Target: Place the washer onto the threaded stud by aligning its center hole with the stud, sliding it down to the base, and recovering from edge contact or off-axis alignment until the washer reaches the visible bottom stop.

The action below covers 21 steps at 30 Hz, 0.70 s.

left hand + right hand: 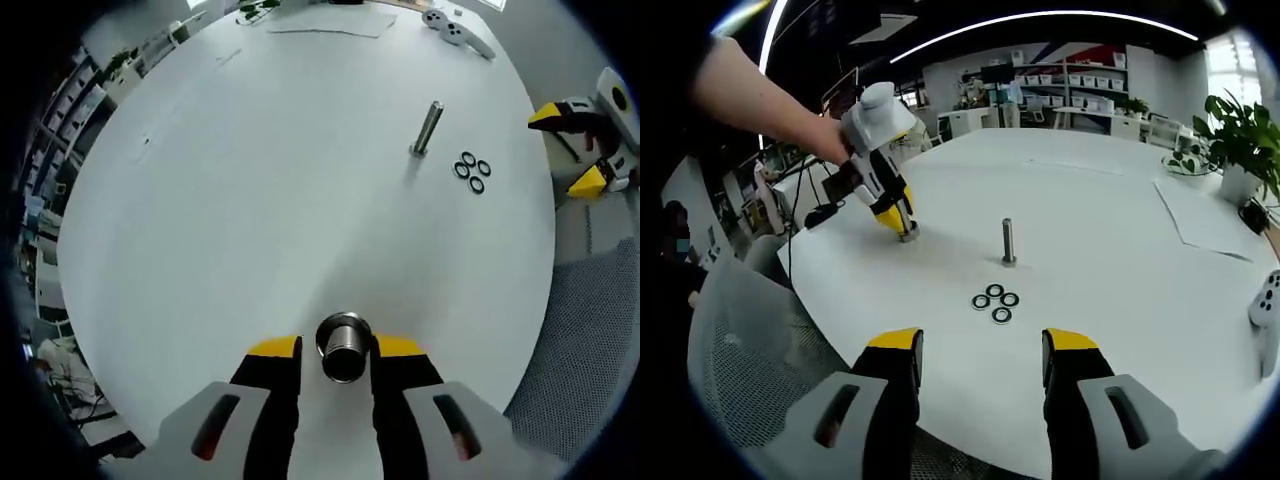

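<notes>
A tall threaded stud (427, 128) (1008, 242) stands upright on the white table (250, 200) (1120, 250). Several black-rimmed washers (472, 170) (995, 300) lie flat in a cluster beside it. My left gripper (343, 350) is shut on a short threaded metal cylinder (343, 347) that rests on the table near its edge. In the right gripper view the left gripper (902, 228) shows, held by a hand, with that cylinder (909, 236) at its tips. My right gripper (982, 350) hangs open above the table edge, short of the washers, holding nothing; its yellow-tipped jaws (572, 148) show open beyond the washers.
A sheet of paper (1205, 215) (330, 20) and a white game controller (458, 30) (1268, 305) lie on the far side. A potted plant (1240, 150) stands near the paper. A mesh chair (750, 340) sits beside the table edge.
</notes>
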Each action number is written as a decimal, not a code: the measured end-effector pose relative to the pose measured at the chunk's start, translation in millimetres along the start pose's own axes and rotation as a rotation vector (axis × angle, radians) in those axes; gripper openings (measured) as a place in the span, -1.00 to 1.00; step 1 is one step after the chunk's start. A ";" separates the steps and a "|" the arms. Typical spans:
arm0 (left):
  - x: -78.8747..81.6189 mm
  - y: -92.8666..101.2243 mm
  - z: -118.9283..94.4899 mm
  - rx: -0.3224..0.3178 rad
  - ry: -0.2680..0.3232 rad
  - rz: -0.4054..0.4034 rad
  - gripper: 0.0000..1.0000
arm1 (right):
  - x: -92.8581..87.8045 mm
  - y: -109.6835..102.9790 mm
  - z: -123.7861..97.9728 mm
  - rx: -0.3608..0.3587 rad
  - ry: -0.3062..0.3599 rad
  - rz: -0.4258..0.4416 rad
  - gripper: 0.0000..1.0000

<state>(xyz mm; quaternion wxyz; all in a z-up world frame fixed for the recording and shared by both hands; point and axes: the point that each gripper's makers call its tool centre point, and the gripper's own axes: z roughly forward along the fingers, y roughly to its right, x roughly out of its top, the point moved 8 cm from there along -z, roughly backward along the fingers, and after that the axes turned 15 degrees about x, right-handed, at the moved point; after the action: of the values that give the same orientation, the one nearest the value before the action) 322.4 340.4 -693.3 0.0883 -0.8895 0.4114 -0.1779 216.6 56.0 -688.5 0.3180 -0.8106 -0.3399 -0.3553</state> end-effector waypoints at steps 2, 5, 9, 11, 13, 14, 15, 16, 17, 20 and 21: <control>-1.3 -1.4 -3.4 0.006 0.013 -0.014 -0.48 | 0.1 0.0 -0.1 0.000 0.001 0.004 0.01; -4.4 -3.5 -9.3 0.015 0.044 -0.063 -0.47 | -0.2 -0.4 0.3 0.003 -0.002 0.001 0.01; -7.3 -4.5 -16.0 0.033 0.090 -0.122 -0.39 | -0.3 -0.8 0.3 0.005 -0.005 0.001 0.01; -8.7 -4.1 -19.8 0.036 0.105 -0.135 -0.40 | -0.7 -1.0 0.6 0.007 -0.009 0.002 0.01; -9.6 -2.2 -25.4 0.040 0.120 -0.146 -0.40 | -0.7 -1.2 0.9 0.008 -0.011 0.000 0.01; -9.7 -1.9 -27.8 0.045 0.130 -0.152 -0.40 | -0.8 -1.0 1.0 0.008 -0.011 0.000 0.01; -10.5 -2.8 -29.8 0.052 0.145 -0.159 -0.40 | -1.0 -0.9 1.1 0.008 -0.012 0.000 0.01; -10.9 -3.1 -31.4 0.056 0.153 -0.166 -0.39 | -1.2 -0.9 1.2 0.008 -0.014 0.001 0.01; -12.1 -3.3 -33.7 0.058 0.164 -0.179 -0.39 | -1.2 -1.0 1.3 0.008 -0.015 0.001 0.01; -14.4 -3.2 -41.2 0.079 0.189 -0.197 -0.38 | -1.5 -1.4 1.5 0.010 -0.019 -0.002 0.01; -15.1 -4.3 -44.1 0.088 0.216 -0.214 -0.38 | -1.7 -1.4 1.6 0.010 -0.021 -0.001 0.01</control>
<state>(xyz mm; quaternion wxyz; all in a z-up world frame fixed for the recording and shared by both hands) 299.3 354.2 -655.0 0.0631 -0.8994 0.3130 -0.2987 215.2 57.4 -690.4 0.3185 -0.8125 -0.3453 -0.3452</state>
